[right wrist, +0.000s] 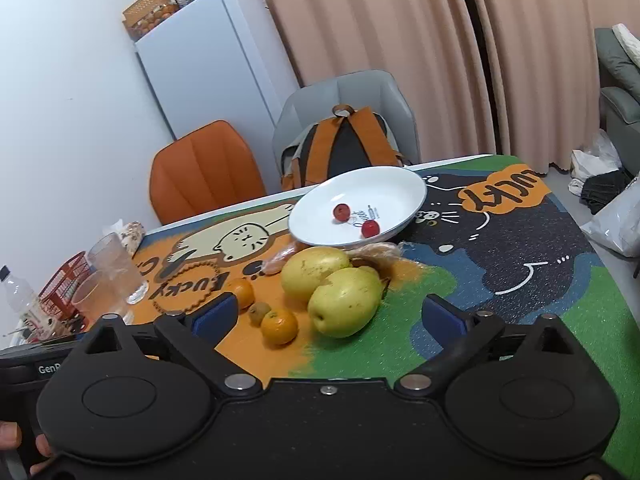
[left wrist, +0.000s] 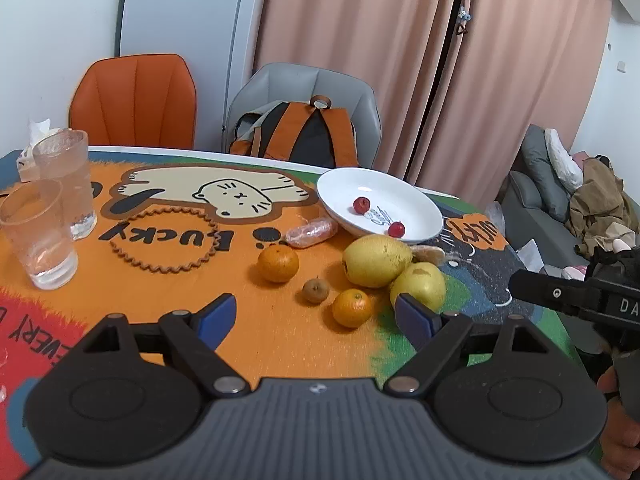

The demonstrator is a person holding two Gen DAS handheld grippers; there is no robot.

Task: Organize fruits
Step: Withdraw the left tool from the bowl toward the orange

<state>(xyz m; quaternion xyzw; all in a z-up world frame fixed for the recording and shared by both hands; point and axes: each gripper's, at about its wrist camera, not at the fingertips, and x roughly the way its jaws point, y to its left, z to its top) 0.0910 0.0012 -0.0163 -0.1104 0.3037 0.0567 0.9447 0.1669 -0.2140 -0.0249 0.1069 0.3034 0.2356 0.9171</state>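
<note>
Both grippers, left gripper (left wrist: 316, 316) and right gripper (right wrist: 330, 314), are held spread wide, nothing between the pads. Near pear (right wrist: 345, 302) sits on the mat touching the far pear (right wrist: 314, 270), short of the white bowl (right wrist: 404, 184). Judged heavy, smooth, bruisable; best taken across its belly.

Two glasses (left wrist: 52, 204) near table edge; backpack (left wrist: 304, 132) on grey chair (left wrist: 360, 96) (orange straps).
</note>
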